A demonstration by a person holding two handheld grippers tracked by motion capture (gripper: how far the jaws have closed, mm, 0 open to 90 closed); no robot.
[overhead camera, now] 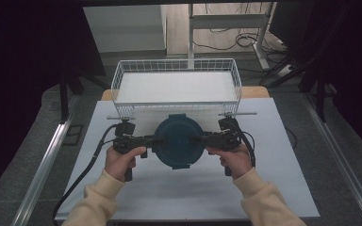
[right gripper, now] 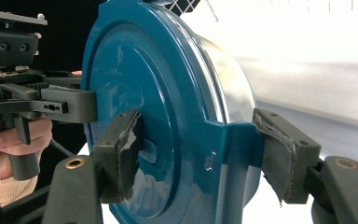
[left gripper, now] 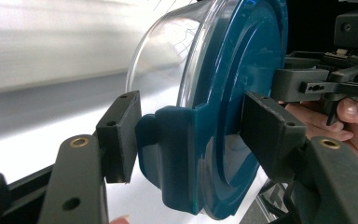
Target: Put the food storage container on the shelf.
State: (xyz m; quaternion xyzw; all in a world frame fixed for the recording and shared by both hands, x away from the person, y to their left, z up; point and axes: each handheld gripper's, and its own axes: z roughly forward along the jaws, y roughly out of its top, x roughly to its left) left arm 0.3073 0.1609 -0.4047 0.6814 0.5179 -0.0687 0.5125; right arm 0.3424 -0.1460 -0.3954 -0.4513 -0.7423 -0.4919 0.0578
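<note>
1. Over the white table (overhead camera: pixel 273 179), in the high view, left gripper (overhead camera: pixel 156 140) and right gripper (overhead camera: pixel 195 140) clamp opposite sides of a teal-lidded container (overhead camera: pixel 177 141), just before the wire basket (overhead camera: pixel 176 68).
2. Left gripper view: the left gripper's jaws pinch the lid's side clip (left gripper: pixel 175 154).
3. Right gripper view: the right gripper's jaws clench the opposite clip (right gripper: pixel 235 154).

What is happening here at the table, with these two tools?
A person holds a two-jaw gripper in each hand and grips a round clear container with a blue lid from both sides. The left gripper clamps one lid latch and the right gripper clamps the opposite one. The container sits between them above the white table, just in front of an empty white wire basket. The lid is on the container.
</note>
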